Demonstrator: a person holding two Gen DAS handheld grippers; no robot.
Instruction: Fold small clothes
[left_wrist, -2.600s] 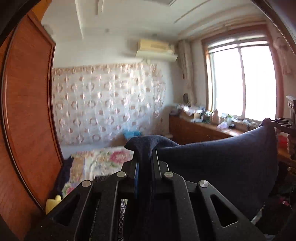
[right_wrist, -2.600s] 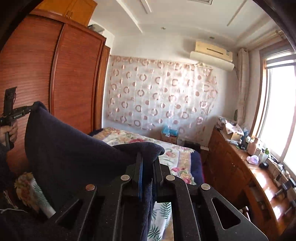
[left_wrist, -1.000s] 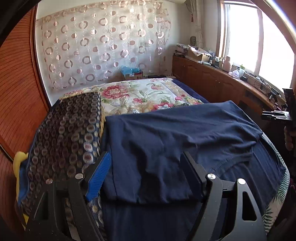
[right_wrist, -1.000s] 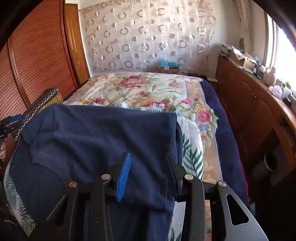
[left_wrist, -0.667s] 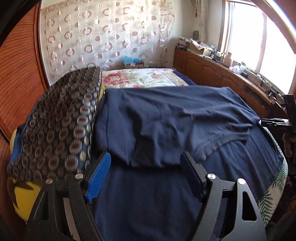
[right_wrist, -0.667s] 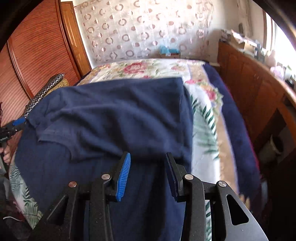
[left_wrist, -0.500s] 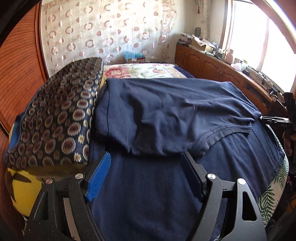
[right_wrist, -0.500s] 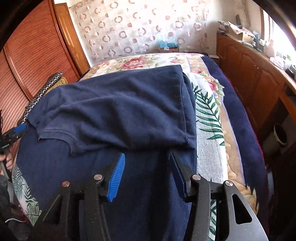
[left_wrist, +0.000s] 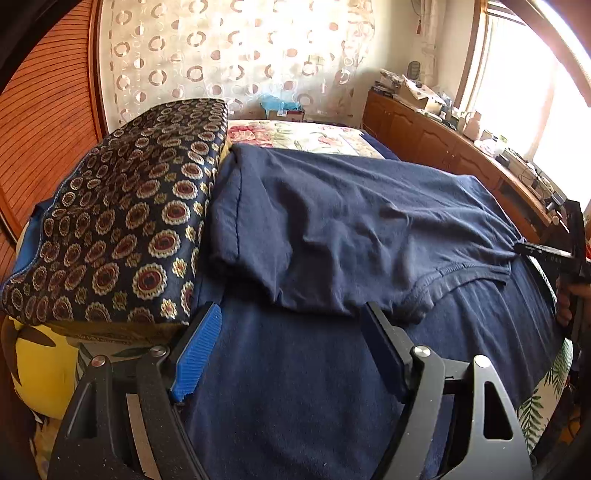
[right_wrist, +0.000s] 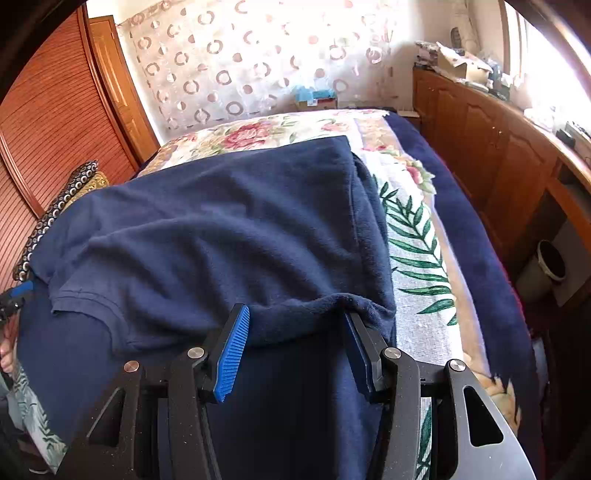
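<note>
A dark navy garment (left_wrist: 332, 221) lies on the bed, its top part folded over its lower part (left_wrist: 295, 387). It also shows in the right wrist view (right_wrist: 229, 236). My left gripper (left_wrist: 291, 314) is open and empty, just short of the fold's near edge. My right gripper (right_wrist: 295, 317) is open, its jaws on either side of a raised bump of the folded edge, not closed on it. The right gripper also shows at the right edge of the left wrist view (left_wrist: 546, 251).
A patterned cushion (left_wrist: 122, 221) lies left of the garment. The floral bedspread (right_wrist: 413, 236) is bare on the right. A wooden cabinet (right_wrist: 509, 155) runs along the window side, with a bin (right_wrist: 543, 269) below. A wooden wardrobe (right_wrist: 55, 122) stands on the left.
Both grippers held the garment up, then laid it folded on the bed and opened. Since half a second ago both have moved a little closer to the folded edge.
</note>
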